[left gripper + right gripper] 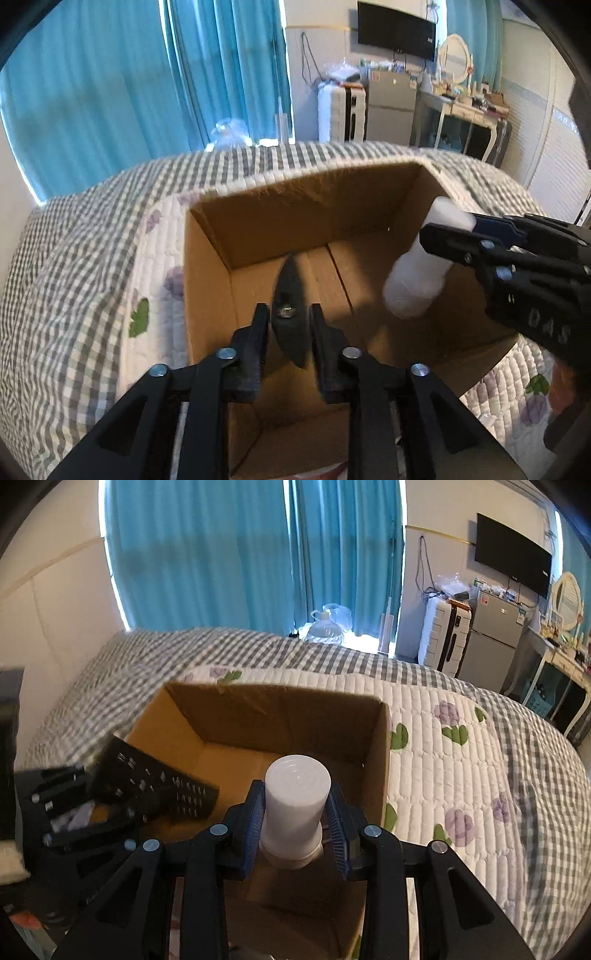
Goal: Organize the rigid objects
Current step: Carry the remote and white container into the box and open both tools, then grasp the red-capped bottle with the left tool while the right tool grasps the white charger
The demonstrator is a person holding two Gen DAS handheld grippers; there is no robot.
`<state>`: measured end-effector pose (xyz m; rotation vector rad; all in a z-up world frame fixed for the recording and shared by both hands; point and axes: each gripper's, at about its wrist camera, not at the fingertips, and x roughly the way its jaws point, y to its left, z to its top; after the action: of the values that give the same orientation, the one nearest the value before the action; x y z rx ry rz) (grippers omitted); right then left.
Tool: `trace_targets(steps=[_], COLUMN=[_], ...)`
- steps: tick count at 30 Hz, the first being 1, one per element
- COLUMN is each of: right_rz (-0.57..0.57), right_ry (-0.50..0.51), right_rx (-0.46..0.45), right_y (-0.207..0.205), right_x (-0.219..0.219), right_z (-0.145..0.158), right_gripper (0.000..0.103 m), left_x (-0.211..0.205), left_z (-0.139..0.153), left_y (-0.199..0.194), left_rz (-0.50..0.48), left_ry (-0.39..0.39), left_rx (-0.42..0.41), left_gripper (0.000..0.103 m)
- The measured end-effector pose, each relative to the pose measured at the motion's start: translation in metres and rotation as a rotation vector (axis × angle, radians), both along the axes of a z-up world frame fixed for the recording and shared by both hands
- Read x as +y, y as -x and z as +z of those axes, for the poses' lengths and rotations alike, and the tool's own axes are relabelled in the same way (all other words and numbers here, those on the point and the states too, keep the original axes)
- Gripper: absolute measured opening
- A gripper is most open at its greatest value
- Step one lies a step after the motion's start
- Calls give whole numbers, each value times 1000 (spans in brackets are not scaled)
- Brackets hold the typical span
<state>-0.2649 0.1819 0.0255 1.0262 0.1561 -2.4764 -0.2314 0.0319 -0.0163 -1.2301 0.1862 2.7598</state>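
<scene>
The cardboard box is plain brown. It sits on a bed quilt that is white with purple flowers and green leaves, bordered in grey-and-white check. The bottle is white; the remote is black with pale button markings. The curtains are teal-blue. The right hand-held gripper is black with blue pads; the left hand-held gripper is all black.

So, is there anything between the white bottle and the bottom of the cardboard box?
Nothing visible blocks it. The right gripper holds the white bottle over the open cardboard box, above bare floor. The black remote, between the left gripper's fingers, is off to the left.
</scene>
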Motion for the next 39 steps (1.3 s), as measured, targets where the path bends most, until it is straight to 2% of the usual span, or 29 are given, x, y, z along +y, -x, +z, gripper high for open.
trace_targets(steps=[1, 2, 4, 6, 8, 9, 10, 13, 16, 20, 24, 28, 32, 35, 39], right_rz=[-7, -13, -28, -54, -82, -90, -96, -104, -100, -100, -97, -91, -95, -84, -75], right_ry=[21, 36, 47, 51, 59, 67, 78, 91, 52, -7, -58, -102, -132, -150, -183], right_rx=[1, 5, 31, 75, 116, 128, 138, 163, 183, 190, 144, 73, -30, -85, -149], right_y=[1, 1, -4, -11, -26, -33, -42, -70, -100, -135, -156, -159, -152, -150, -148], right_x=[2, 3, 7, 15, 25, 30, 35, 46, 52, 57, 61, 64, 66, 65, 61], right_z=[2, 5, 15, 30, 47, 55, 64, 86, 94, 85, 55, 14, -27, -47, -72], right_gripper=[33, 34, 46, 54, 57, 62, 69, 82, 95, 97, 97, 97, 97, 97, 97], left_x=[-1, -2, -4, -4, -4, -4, -4, -4, -6, -8, -8, -4, -4, -2, 3], left_z=[6, 11, 27, 39, 52, 58, 64, 75, 76, 63, 36, -2, -39, -61, -71], left_y=[-3, -7, -19, -29, -44, -55, -65, -91, -110, -136, -148, -148, -150, -149, -151], left_rz=[5, 9, 13, 9, 8, 8, 9, 14, 14, 32, 30, 41, 53, 49, 38], left_ry=[-1, -6, -22, -27, -32, -33, -31, -18, -27, -28, -50, -72, -47, -20, -6], left_rx=[19, 39, 96, 118, 145, 162, 180, 216, 201, 188, 138, 83, 69, 13, -1], left_gripper=[61, 69, 73, 76, 87, 98, 103, 103, 103, 103, 103, 103, 103, 103, 103])
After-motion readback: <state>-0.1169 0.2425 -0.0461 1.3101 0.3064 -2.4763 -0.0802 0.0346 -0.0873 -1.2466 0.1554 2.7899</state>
